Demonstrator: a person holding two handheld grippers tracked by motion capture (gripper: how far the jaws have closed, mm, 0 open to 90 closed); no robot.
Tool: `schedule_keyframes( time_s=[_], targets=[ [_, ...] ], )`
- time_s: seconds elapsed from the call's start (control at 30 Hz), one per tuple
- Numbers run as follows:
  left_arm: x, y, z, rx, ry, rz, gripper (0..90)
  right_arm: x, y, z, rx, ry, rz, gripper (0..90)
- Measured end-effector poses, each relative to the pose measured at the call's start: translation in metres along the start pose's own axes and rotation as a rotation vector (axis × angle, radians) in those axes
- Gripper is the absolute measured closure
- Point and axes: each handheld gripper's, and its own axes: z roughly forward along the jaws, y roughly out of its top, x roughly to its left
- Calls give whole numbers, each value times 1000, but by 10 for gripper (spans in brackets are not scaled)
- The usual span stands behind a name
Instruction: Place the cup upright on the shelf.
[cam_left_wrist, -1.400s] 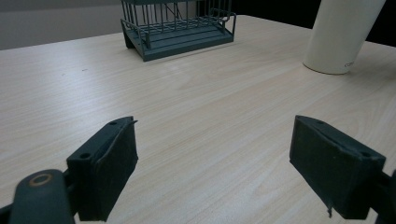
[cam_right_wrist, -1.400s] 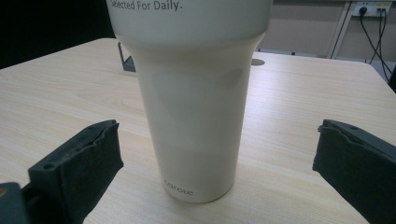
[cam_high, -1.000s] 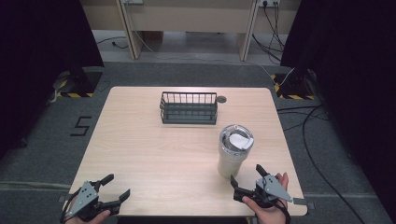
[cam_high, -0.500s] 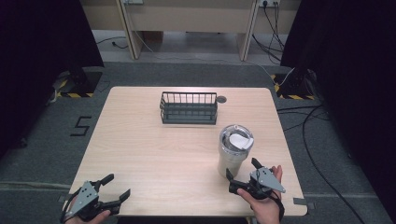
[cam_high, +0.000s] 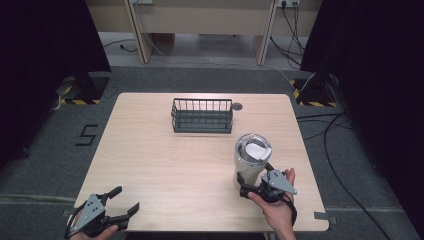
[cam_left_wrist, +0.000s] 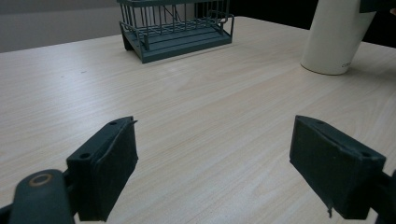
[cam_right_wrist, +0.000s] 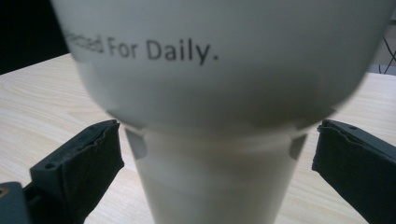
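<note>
Now my right gripper (cam_high: 254, 184) straddles the white tapered tumbler (cam_high: 251, 157) near the table's right edge (cam_high: 306, 165), jaws wide, not touching. My left gripper (cam_high: 120, 202) gapes empty at the near edge.

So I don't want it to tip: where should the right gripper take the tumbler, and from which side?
Probably low on the narrow lower body, from the near side, as now. The tumbler stands upright and widens upward, so the slimmer base fits better between the jaws. The right gripper is open, with one jaw on each side of that narrow part, neither visibly touching.
</note>
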Motion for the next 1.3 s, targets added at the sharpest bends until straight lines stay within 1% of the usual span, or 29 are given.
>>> schedule_keyframes(
  time_s=[0.07, 0.13, 0.2, 0.3, 0.33, 0.43, 0.7, 0.93, 1.0, 1.1, 1.13, 1.2, 1.3],
  targets=[
    [0, 0, 0, 0, 0, 0, 144, 0, 0, 2, 3, 2, 3, 15],
    [0, 0, 0, 0, 0, 1, 144, -1, 1, 8, 3, 2, -4, 17],
    [0, 0, 0, 0, 0, 2, 144, 0, 1, 12, -3, 14, 6, 19],
    [0, 0, 0, -1, 0, -2, 144, -1, 2, 16, -3, 8, -7, 30],
    [0, 0, 0, -1, 0, -1, 144, -1, 2, 17, -3, 15, 2, 35],
    [0, 0, 0, 0, -1, 1, 144, 0, 1, 20, -8, 23, 4, 74],
    [0, 0, 0, 2, -2, 2, 144, -2, -1, 20, -21, 28, -4, 93],
    [0, 0, 0, 0, 1, -1, 144, -1, 2, 20, -3, 30, -5, 96],
    [0, 0, 0, 0, 0, -1, 144, 0, 4, 19, 6, 25, -20, 96],
    [1, 0, 0, 1, 0, -1, 144, 1, 6, 19, 18, 27, -26, 96],
    [1, 0, 0, 1, 0, -1, 144, 2, 7, 19, 20, 33, -15, 96],
    [0, 0, 0, 0, 1, -2, 144, 3, 9, 19, 19, 41, -11, 97],
    [0, 0, 0, 0, 1, -2, 144, 4, 12, 18, 15, 45, -14, 97]
  ],
)
